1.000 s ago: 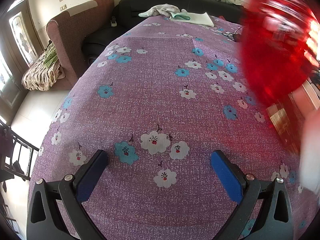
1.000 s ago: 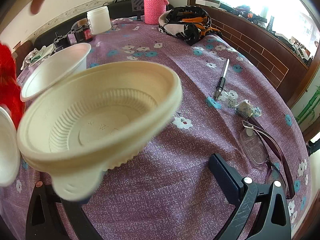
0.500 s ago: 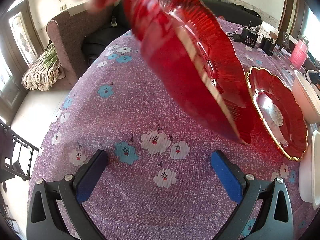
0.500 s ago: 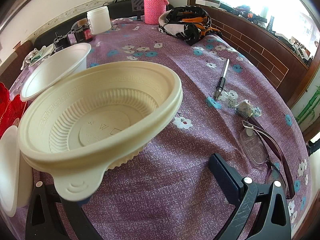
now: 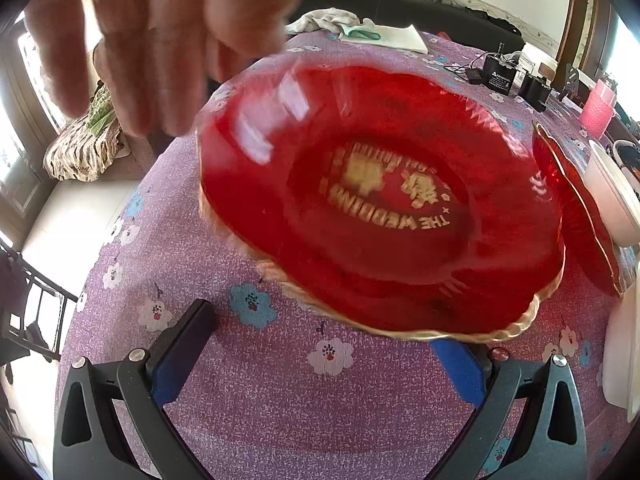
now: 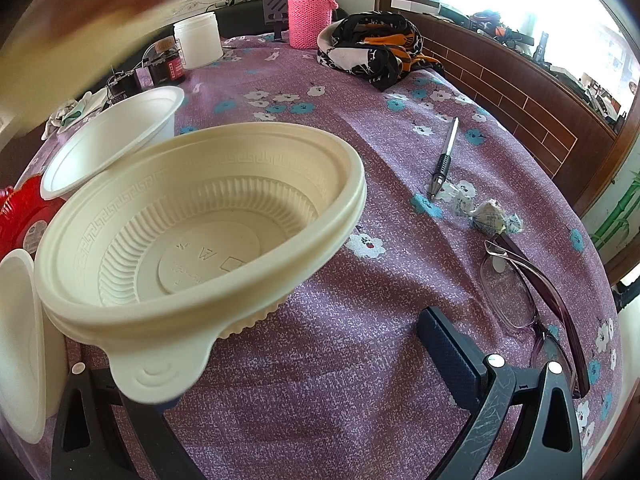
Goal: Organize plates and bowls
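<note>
A red glass plate (image 5: 380, 208) with a gold rim and gold lettering fills the left wrist view, blurred, low over the purple flowered tablecloth (image 5: 256, 408). A person's bare hand (image 5: 160, 36) hovers above its far left edge. My left gripper (image 5: 320, 360) is open; the plate's near rim overlaps its right finger. A second red plate (image 5: 576, 208) lies to the right, beside a white bowl (image 5: 612, 196). In the right wrist view a cream plastic bowl (image 6: 192, 232) stands in front of my open right gripper (image 6: 308, 376), its tab covering the left finger.
Behind the cream bowl are a white bowl (image 6: 108, 140), a red plate (image 6: 20, 216) and a white lid (image 6: 16, 340). A pen (image 6: 444, 160), sweet wrappers (image 6: 492, 216) and glasses (image 6: 528, 296) lie to the right. A pink flask (image 6: 310, 12), scarf (image 6: 372, 48) and jars (image 6: 198, 40) stand at the back.
A hand has swung the red plate in from the right, tilted, and lowered it flat in front of the left gripper. Both grippers and the cream bowl have stayed put.
</note>
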Demonstrator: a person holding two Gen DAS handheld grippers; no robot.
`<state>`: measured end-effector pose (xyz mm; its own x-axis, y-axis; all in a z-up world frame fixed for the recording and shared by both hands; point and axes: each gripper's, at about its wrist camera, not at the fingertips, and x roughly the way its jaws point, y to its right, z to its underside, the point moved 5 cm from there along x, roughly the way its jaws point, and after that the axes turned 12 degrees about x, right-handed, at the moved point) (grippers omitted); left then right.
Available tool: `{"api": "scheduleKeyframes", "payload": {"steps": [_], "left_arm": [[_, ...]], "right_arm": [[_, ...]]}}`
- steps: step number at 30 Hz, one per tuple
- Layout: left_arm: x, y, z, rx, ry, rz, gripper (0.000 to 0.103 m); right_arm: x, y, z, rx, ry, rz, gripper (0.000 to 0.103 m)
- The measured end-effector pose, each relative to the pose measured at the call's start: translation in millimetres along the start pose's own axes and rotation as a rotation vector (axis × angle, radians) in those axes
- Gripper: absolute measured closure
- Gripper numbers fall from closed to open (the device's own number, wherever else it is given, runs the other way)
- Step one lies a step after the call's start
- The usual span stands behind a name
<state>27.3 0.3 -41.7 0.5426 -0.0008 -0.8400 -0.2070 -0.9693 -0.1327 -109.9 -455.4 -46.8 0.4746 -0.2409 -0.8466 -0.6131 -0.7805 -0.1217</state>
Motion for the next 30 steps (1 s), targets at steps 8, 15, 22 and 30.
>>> {"api": "scheduleKeyframes", "payload": {"steps": [8, 15, 22, 30], "left_arm": [[-2.6, 0.6, 3.1, 0.000, 0.000, 0.000, 0.000], [-2.7, 0.5, 3.1, 0.000, 0.000, 0.000, 0.000], [-2.7, 0.5, 3.1, 0.000, 0.000, 0.000, 0.000], [-2.9, 0.5, 3.3, 0.000, 0.000, 0.000, 0.000]], "right_arm": [[-1.4, -0.7, 0.9, 0.000, 0.001, 0.000, 0.001], [-0.2, -0.3, -0.2, 0.000, 0.000, 0.000, 0.001], [-0.3, -0.2, -0.1, 0.000, 0.000, 0.000, 0.001], [-0.2, 0.1, 0.0, 0.000, 0.000, 0.000, 0.001]]}}
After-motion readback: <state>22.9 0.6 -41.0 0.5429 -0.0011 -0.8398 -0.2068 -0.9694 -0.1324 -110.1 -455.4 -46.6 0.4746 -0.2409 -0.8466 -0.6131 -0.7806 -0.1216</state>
